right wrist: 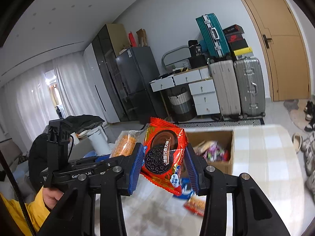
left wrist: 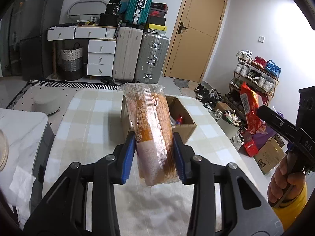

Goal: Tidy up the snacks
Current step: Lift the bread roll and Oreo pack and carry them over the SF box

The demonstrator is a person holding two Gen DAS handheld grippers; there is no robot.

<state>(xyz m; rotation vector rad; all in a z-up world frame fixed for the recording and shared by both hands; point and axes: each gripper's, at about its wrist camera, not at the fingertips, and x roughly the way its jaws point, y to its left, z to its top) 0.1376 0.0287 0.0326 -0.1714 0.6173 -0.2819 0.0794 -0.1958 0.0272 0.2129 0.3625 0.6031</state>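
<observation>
My left gripper (left wrist: 154, 157) is shut on an orange, clear-wrapped cracker pack (left wrist: 151, 129) and holds it above the table, just in front of the open cardboard box (left wrist: 187, 126). My right gripper (right wrist: 164, 167) is shut on a red Oreo packet (right wrist: 164, 155) held above the table, left of the box (right wrist: 229, 166), which holds several snacks. The Oreo packet also shows in the left wrist view (left wrist: 251, 112), at the right beyond the table edge. The cracker pack shows in the right wrist view (right wrist: 125, 143) at the left.
The table carries a beige checked cloth (left wrist: 88, 122). A blue packet (right wrist: 185, 189) and a red packet (right wrist: 195, 205) lie on it below my right gripper. Suitcases (left wrist: 140, 55), drawers, a door and a shoe rack (left wrist: 256, 72) stand behind.
</observation>
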